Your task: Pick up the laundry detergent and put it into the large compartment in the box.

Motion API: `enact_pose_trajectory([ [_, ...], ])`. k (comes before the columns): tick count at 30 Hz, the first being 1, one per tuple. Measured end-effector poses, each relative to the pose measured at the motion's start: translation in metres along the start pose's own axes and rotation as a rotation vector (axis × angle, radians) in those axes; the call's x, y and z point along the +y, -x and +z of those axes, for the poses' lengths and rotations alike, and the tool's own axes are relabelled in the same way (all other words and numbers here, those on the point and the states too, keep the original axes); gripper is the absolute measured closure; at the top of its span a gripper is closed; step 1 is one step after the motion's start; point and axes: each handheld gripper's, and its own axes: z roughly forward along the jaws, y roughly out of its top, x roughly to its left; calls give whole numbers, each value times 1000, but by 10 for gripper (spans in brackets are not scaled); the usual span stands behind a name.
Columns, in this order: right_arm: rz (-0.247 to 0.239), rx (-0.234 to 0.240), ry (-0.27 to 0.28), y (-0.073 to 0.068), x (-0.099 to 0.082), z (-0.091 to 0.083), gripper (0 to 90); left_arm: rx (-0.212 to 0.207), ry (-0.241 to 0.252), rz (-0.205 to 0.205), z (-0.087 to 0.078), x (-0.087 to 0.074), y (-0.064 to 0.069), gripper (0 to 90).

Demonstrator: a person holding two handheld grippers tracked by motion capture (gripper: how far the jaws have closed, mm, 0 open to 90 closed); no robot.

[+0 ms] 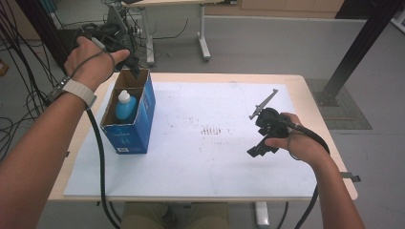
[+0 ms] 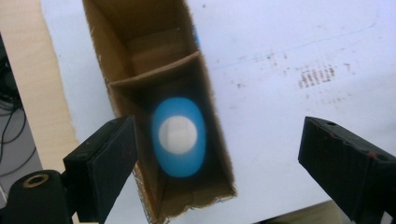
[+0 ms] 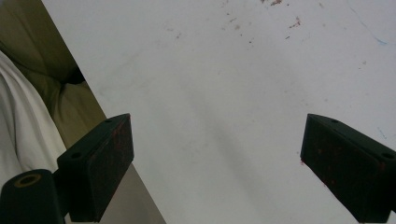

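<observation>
A blue cardboard box [image 1: 143, 112] stands open-topped at the left of the white sheet [image 1: 215, 162], split by a cardboard divider. In its near compartment stands a blue bottle [image 1: 125, 107] with a white cap. My left gripper [image 1: 133, 64] hangs above the box's far end, jaws wide apart and empty. The left gripper view looks straight down into the box [image 2: 140, 42] at the bottle [image 2: 179, 137], which lies well below the left gripper [image 2: 219, 154]. At the right, my right gripper [image 1: 259, 149] hovers low over the bare sheet. The right gripper [image 3: 217, 158] is open with nothing between its jaws.
The white sheet covers most of a light wooden table [image 1: 329, 157]. Cables trail from both grippers off the near edge. Beyond the table are a desk leg [image 1: 204, 45], black cables on the floor and a dark post [image 1: 353, 52]. The person's lap [image 3: 28, 93] shows past the sheet's edge.
</observation>
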Motion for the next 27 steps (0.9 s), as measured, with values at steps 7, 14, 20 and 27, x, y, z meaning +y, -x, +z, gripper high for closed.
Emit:
enact_pose_trajectory([
  [7,2,-1,6,1,0,-1,94,-18,46,77,-26,-1,16,99],
  [14,3,1,6,3,0,-1,94,-71,59,186,-37,6,30,93],
  [20,9,-5,7,3,0,-3,92,-123,51,283,-36,17,40,89],
  [27,24,0,5,5,-2,-1,91,-137,31,416,-30,28,58,89],
])
